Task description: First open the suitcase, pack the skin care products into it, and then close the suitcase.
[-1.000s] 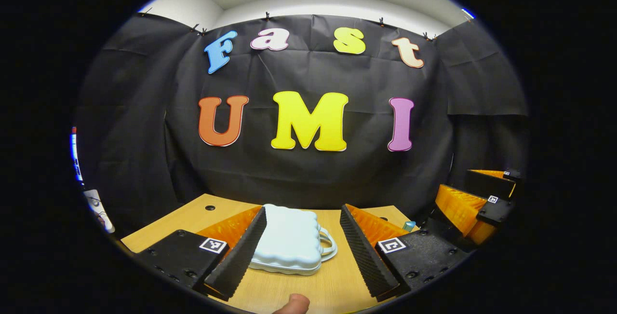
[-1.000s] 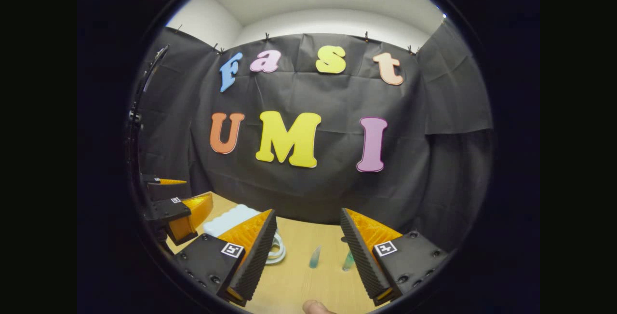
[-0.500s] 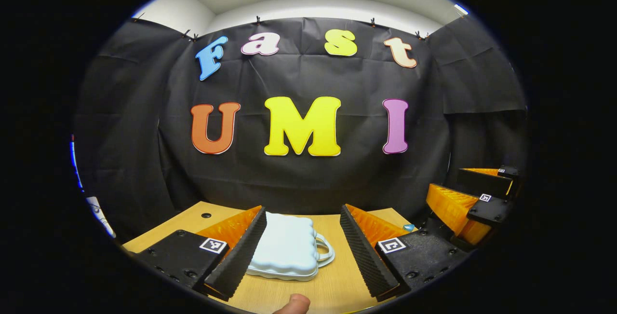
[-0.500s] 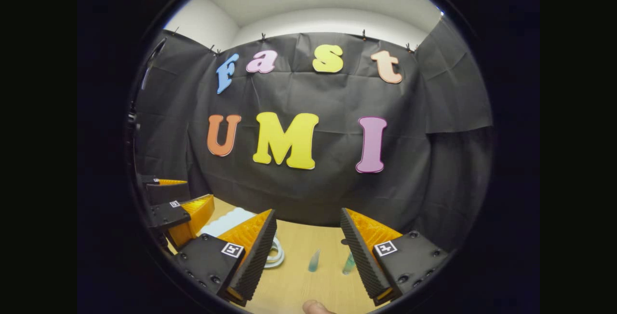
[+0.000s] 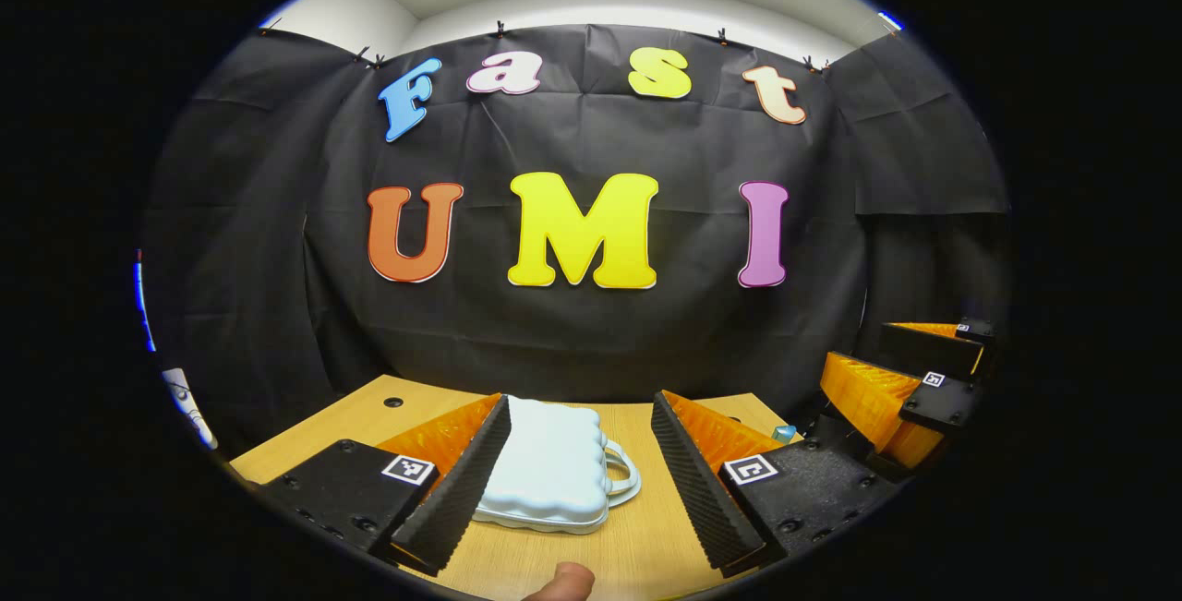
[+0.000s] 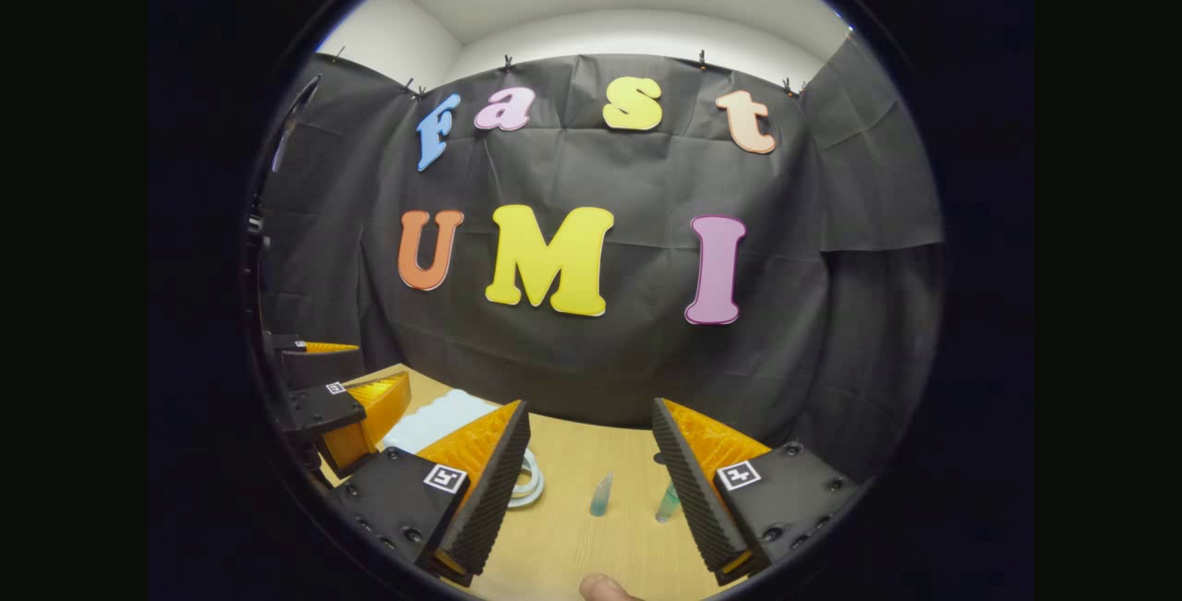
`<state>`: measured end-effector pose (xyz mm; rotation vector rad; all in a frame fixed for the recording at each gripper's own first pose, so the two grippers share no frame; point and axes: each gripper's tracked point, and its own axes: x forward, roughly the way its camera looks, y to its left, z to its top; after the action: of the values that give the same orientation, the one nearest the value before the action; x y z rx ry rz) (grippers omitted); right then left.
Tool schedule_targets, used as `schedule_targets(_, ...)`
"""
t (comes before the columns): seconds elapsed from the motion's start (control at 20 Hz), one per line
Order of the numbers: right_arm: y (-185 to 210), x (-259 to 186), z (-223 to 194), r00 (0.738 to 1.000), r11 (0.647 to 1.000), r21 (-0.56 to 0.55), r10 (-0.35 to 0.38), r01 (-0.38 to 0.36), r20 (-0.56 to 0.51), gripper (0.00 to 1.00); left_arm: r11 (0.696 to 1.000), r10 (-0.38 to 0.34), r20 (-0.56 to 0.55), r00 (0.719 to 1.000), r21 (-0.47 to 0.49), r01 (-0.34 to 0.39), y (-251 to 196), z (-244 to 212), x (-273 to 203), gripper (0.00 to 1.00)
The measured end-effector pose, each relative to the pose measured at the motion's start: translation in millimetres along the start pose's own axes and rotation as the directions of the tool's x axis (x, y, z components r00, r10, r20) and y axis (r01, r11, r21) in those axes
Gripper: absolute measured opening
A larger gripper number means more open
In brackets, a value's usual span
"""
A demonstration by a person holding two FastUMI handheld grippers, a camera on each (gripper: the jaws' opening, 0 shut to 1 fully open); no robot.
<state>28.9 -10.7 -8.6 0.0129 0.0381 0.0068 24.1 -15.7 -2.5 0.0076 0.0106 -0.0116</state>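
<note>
I hold the open left claw (image 5: 577, 472) just short of the closed suitcase (image 5: 549, 472) on the counter (image 5: 637, 546), handle facing the open right claw (image 6: 591, 481).

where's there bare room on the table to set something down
Bare wood lies left of the closed suitcase, out to the table corner with the small hole, and in front of the two skin care tubes, between the open right gripper fingers. It is crowded between the suitcase handle and the tubes.
</note>
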Motion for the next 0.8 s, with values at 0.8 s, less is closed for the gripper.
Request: schedule_targets(0.8, -7.5, -4.1, -6.0, 1.000, 1.000, -0.004, -0.016, 0.016, -0.013, 0.80, 0.997, -0.003, 0.038, 0.999, 0.078, 0.000, -1.5, -3.2, 3.7, 0.98)
